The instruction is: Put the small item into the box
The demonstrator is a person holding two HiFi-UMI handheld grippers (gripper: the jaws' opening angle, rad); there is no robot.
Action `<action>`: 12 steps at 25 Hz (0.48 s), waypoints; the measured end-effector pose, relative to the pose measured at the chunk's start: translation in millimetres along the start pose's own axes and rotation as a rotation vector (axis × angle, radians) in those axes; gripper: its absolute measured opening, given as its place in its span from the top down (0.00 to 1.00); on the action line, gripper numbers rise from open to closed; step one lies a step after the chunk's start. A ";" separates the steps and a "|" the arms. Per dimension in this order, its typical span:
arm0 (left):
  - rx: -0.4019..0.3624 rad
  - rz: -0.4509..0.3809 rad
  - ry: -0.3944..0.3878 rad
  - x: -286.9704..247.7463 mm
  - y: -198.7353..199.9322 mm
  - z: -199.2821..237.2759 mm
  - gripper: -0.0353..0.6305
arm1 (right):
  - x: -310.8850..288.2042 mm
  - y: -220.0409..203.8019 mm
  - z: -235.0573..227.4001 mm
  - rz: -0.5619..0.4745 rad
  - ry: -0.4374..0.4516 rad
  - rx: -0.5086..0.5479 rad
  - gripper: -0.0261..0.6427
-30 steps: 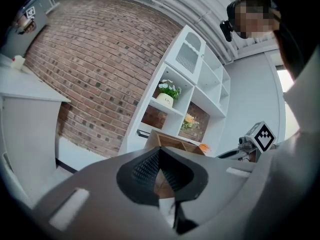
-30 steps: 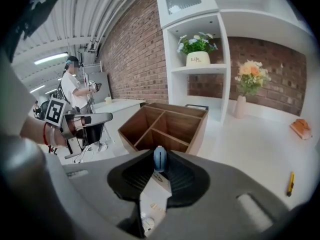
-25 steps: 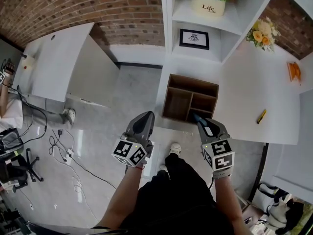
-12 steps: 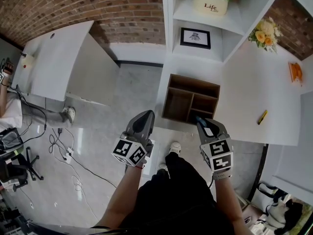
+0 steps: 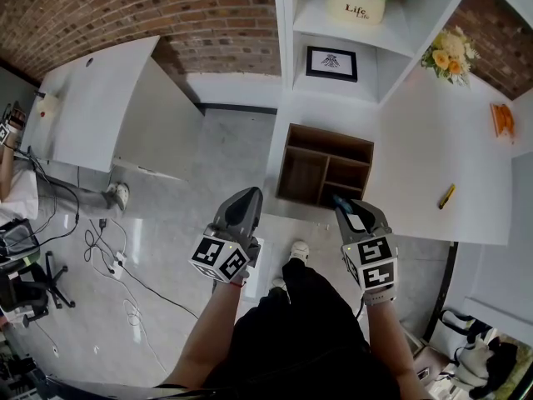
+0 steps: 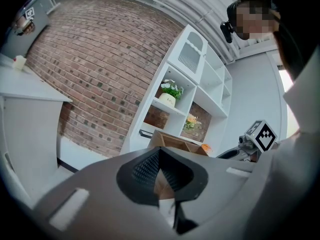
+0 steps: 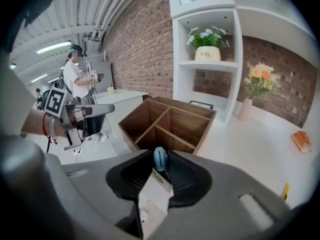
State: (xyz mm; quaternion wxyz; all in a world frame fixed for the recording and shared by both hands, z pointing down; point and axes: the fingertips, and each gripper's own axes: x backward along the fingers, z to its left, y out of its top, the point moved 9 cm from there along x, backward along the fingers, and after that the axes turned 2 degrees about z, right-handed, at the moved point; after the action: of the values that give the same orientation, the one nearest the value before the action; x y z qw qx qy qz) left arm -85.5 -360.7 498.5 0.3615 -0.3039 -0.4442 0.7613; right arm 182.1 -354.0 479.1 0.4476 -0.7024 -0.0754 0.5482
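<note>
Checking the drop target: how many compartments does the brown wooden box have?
3. The brown wooden box has a long left compartment, a far right compartment and a near right compartment. None seems hidden.

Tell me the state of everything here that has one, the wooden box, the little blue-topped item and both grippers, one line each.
Brown wooden compartment box: upright, open-topped, visible compartments empty.
Small blue-topped white item: held between the right gripper's jaws, not yet in the box.
Right gripper: closed on the item, though its jaws have just been opening.
Left gripper: shut, empty.
Yellow pen-shaped object: lying flat, apart from the box.
</note>
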 end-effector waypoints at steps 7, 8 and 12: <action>0.001 0.000 -0.004 3.8 0.4 -1.8 0.94 | 6.1 -2.9 0.3 -0.011 -0.017 -0.019 0.82; 0.002 -0.001 -0.005 4.5 0.1 -2.4 0.94 | 7.1 -4.0 0.3 -0.012 -0.021 -0.020 0.82; 0.001 0.002 -0.010 6.4 0.5 -3.8 0.94 | 10.4 -5.6 0.0 -0.018 -0.030 -0.029 0.82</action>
State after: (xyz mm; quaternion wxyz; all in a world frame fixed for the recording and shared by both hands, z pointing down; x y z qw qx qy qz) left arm -86.2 -353.9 495.5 0.3586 -0.3003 -0.4452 0.7635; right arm 188.3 -344.4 475.8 0.4411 -0.6998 -0.0962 0.5535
